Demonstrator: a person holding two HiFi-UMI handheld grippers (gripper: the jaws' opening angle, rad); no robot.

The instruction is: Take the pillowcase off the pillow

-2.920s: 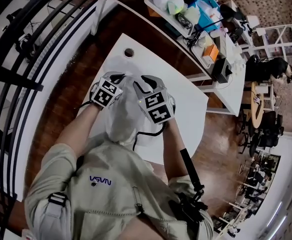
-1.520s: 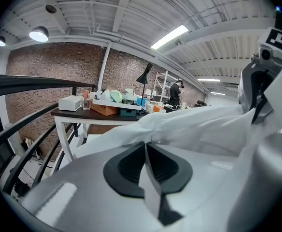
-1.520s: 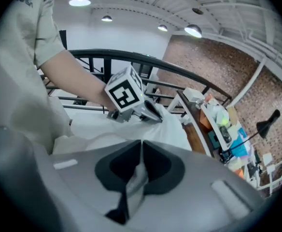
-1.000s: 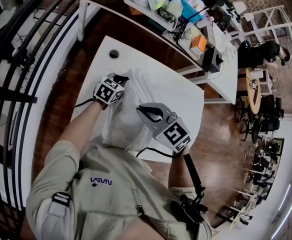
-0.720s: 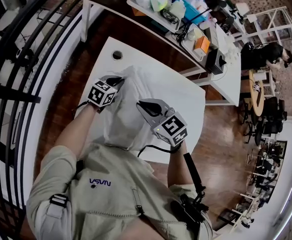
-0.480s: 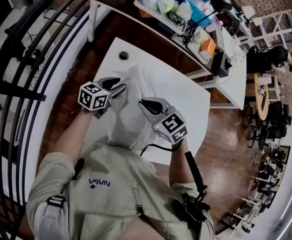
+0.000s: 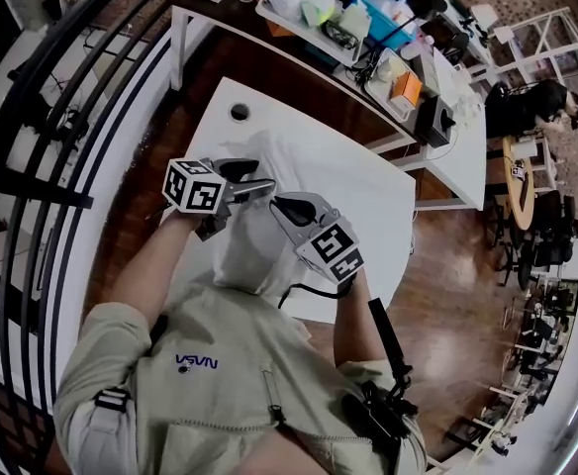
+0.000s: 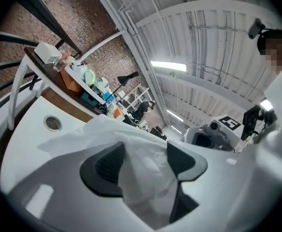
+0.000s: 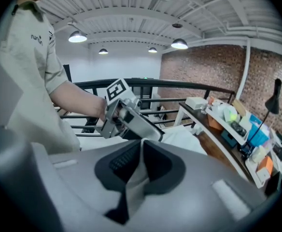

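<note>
Lifted clear of the table and swung up to level, my left gripper [image 7: 259, 178] now hangs above the white bundle. A second ago it sat low against the bundle's left edge. Its jaws have just been opening and now stand wide apart. Loose white cloth of the pillowcase [image 8: 146, 178] lies draped in the gap between the pads, but nothing pinches it.

Just to the right of it, tips almost meeting, is my right gripper [image 7: 281, 204]. It angles downward with its jaws nearly together, nipping a thin fold of the same white cloth. It has drawn in closer to the left one since a second ago.

Below both grippers the bundle lies on the white table [image 7: 368, 196] and runs back toward my body. Pillow and case are both white, so I cannot tell where one ends and the other begins.

I judge that the left has let go in order to take a fresh hold, so for now the right alone keeps the case. The pillow does not look freed yet.

Beyond the left gripper's tips is a round hole [image 7: 240, 112] in the tabletop. Farther off stands a cluttered desk [image 7: 368, 38].
</note>
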